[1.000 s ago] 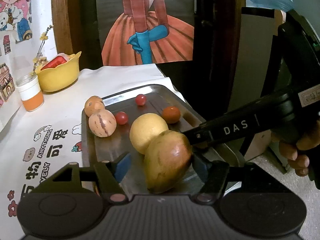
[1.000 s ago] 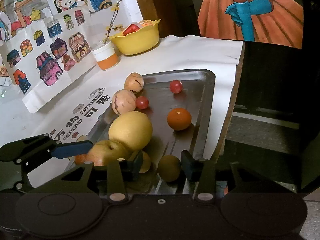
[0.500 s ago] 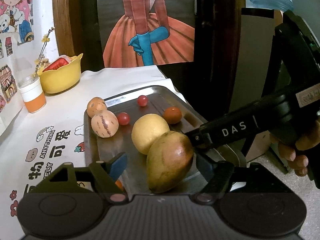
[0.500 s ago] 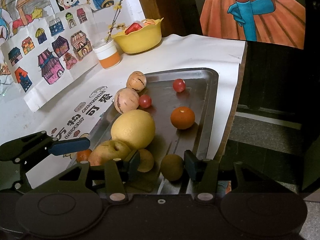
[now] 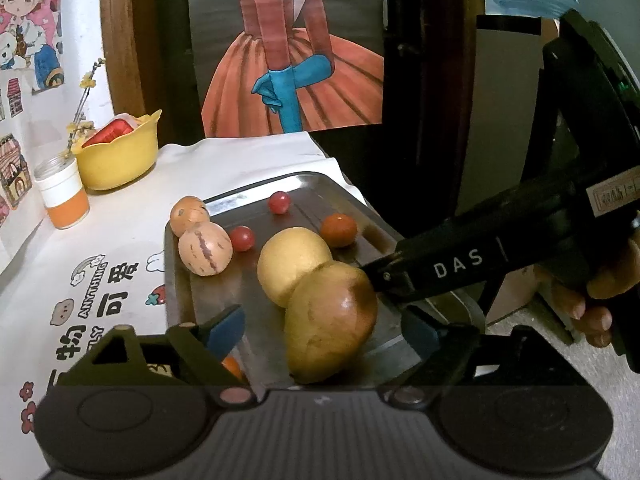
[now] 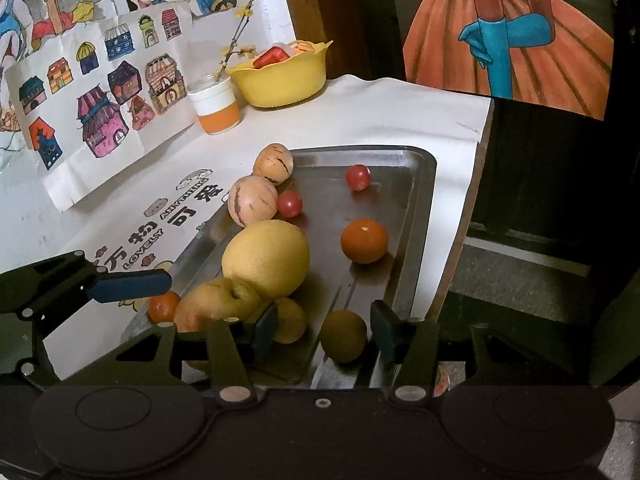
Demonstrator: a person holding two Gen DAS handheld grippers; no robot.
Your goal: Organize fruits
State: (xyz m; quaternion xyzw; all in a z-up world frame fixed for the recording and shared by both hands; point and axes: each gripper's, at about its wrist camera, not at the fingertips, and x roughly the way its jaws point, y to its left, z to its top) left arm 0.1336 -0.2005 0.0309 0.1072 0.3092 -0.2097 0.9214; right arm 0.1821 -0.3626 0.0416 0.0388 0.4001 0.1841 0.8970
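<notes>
The left gripper (image 5: 326, 330) frame hides most of a small orange fruit (image 5: 232, 366) and the tray's (image 5: 176, 280) near edge.

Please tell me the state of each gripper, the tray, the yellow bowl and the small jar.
left gripper: open, around the mango, not touching.
right gripper: open, around the small green fruit.
metal tray: holds fruits.
yellow bowl: filled.
small jar: upright, holds twigs.
</notes>
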